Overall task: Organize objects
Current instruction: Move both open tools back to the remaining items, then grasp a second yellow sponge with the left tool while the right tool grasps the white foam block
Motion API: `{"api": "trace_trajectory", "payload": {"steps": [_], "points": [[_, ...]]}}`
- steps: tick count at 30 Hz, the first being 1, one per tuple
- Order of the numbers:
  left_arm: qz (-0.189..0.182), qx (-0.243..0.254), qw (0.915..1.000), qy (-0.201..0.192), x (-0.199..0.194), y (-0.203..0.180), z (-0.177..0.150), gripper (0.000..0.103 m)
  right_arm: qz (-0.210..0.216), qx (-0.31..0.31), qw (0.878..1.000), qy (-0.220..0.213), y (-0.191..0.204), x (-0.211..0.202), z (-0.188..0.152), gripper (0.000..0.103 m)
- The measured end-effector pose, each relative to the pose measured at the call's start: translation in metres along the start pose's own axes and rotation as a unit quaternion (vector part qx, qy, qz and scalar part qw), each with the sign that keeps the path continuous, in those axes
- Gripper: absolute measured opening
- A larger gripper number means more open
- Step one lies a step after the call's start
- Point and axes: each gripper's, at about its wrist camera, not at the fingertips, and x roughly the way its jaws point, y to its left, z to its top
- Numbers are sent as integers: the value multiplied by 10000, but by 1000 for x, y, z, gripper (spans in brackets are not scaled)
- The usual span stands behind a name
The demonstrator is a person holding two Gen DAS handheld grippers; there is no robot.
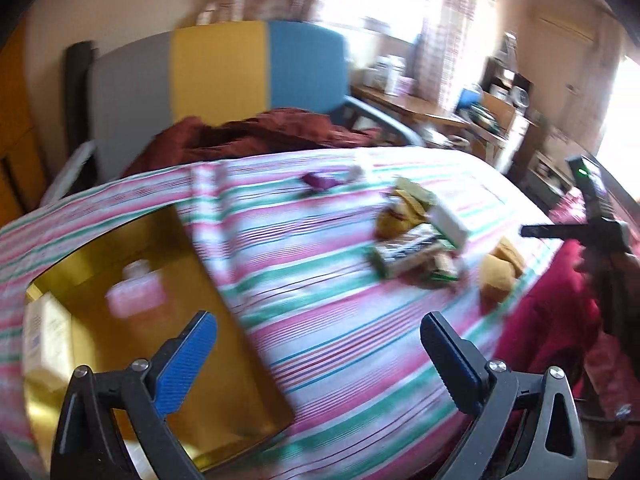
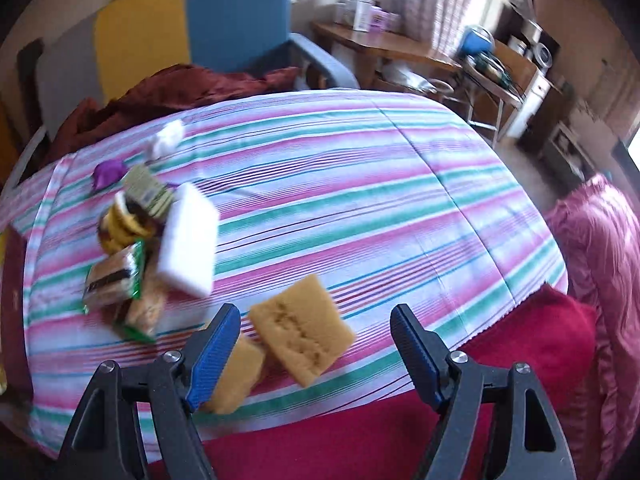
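Left gripper (image 1: pixel 320 360): gaping empty, gold box (image 1: pixel 168 320) lying beneath its left finger.
Right gripper (image 2: pixel 316 352): gaping empty, yellow sponges (image 2: pixel 300 328) sitting between its fingers.

The right gripper (image 2: pixel 316 354) hangs with its fingers (image 2: pixel 216 356) wide apart and nothing between them, above two yellow sponges (image 2: pixel 302 328) on the striped cloth (image 2: pixel 360 184). To the left lie a white block (image 2: pixel 188 240) and a heap of snack packets (image 2: pixel 120 264).
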Motion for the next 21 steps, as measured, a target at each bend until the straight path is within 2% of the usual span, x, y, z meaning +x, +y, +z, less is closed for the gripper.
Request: {"api": "trace_trajectory", "payload": {"steps": [4,7,9,16,21], "points": [[-498,468,9976,133,25,-37,15,97,173,470,9987,-21,-12,12,-2,78],[-786,736,9937,306,50,-64,22,97,386,648,9969,-212,-15,11,-2,78],[-969,852,9905,473,68,-81,26,95,527,746,9958,-103,-17,14,-2,78],[-1425,1249,9779,886,116,-145,31,95,801,861,9927,-274,-22,13,-4,78],[-1622,1314,9710,1168,146,-174,31,98,909,953,9903,-450,-26,10,-5,76]]}}
